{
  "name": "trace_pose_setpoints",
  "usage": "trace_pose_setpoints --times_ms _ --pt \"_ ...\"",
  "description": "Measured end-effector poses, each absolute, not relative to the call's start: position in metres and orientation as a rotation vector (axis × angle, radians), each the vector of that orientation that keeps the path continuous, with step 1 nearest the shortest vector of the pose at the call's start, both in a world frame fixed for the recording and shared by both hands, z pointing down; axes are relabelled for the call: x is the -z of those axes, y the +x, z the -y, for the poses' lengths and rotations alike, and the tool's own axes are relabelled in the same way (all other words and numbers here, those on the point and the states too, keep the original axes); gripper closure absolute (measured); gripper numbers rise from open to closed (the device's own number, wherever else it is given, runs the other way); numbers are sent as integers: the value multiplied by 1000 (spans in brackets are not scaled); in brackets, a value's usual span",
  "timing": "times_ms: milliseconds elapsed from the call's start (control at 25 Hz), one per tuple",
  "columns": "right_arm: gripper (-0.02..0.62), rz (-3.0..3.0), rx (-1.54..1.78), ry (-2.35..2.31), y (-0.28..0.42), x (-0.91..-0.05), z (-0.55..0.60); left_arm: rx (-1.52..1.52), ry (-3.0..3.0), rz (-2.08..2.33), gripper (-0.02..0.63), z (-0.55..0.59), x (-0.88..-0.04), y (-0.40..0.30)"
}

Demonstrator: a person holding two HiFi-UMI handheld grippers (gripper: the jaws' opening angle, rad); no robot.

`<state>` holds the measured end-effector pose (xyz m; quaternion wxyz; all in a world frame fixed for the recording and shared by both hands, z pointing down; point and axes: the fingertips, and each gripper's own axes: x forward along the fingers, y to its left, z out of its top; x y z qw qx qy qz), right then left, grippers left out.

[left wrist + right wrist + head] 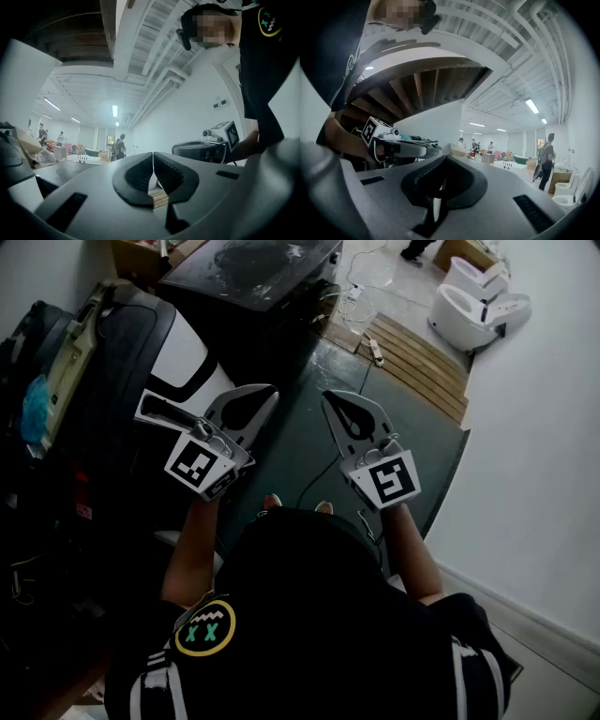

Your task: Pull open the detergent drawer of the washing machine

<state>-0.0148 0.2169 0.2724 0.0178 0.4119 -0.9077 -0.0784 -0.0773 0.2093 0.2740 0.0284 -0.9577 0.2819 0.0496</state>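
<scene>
Hovering with jaws pressed together on nothing, left gripper [258, 401] and right gripper [339, 407] have yet to reach the unseen detergent drawer

My left claw [265, 395] and right claw [330, 401] sit side by side, apart. On the floor ahead stands a black box-shaped machine [253, 282]. Right of it lies a slatted wooden pallet [422, 357], with two white toilets [478, 310] behind it.

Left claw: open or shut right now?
Shut: the left claw shows both pads meeting along a thin seam in its own view, nothing between them.
</scene>
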Motion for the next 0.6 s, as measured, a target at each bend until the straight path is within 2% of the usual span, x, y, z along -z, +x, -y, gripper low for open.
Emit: trace_pose_setpoints --times_ms 600 --pt "574 2794 196 1284 -8 -283 -212 -132 -2949 -881 583 -205 -287 -82"
